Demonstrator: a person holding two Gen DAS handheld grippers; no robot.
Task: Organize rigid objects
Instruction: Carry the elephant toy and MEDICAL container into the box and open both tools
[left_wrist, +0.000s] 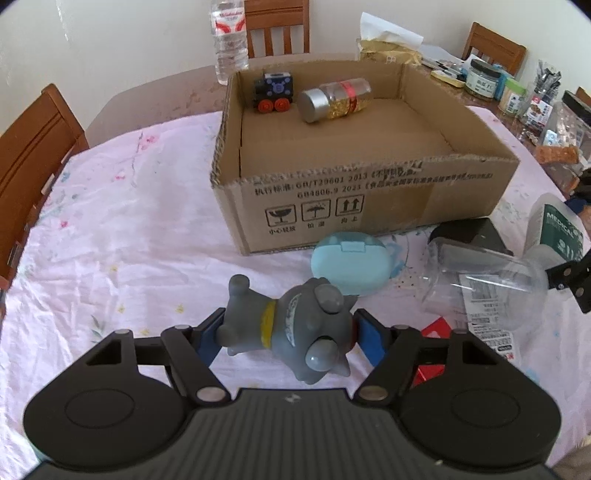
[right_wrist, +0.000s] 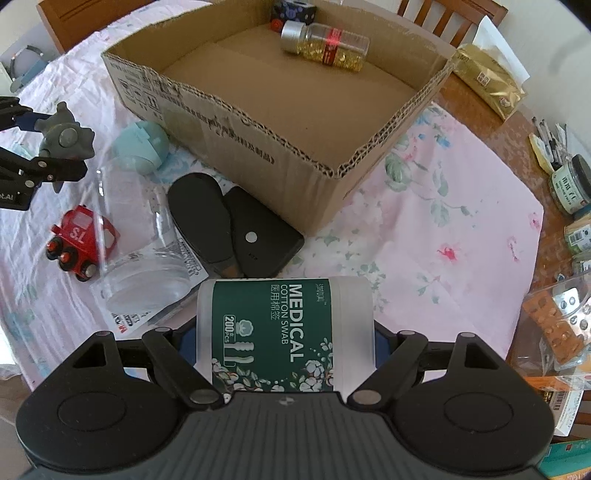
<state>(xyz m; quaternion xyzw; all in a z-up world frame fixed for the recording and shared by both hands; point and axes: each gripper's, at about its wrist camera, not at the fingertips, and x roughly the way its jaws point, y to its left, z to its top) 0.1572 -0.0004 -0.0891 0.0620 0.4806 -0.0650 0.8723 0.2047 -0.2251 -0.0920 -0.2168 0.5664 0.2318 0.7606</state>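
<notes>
My left gripper (left_wrist: 286, 332) is shut on a grey toy figure (left_wrist: 291, 328) with a yellow collar, held above the cloth in front of the cardboard box (left_wrist: 369, 206). The toy and left gripper also show in the right wrist view (right_wrist: 64, 136). My right gripper (right_wrist: 282, 339) is shut on a cotton swab container (right_wrist: 273, 332) with a green label, near the box's front corner (right_wrist: 332, 173). Inside the box lie a black toy train (left_wrist: 273, 92) and a jar with gold contents (left_wrist: 334, 99), the jar also in the right wrist view (right_wrist: 325, 44).
On the cloth lie a light blue case (left_wrist: 351, 264), a clear plastic cup (right_wrist: 136, 236), a red toy train (right_wrist: 79, 240) and black oval cases (right_wrist: 236, 225). A water bottle (left_wrist: 229, 37), jars (left_wrist: 482, 79) and packets crowd the table's far and right sides. Chairs stand around.
</notes>
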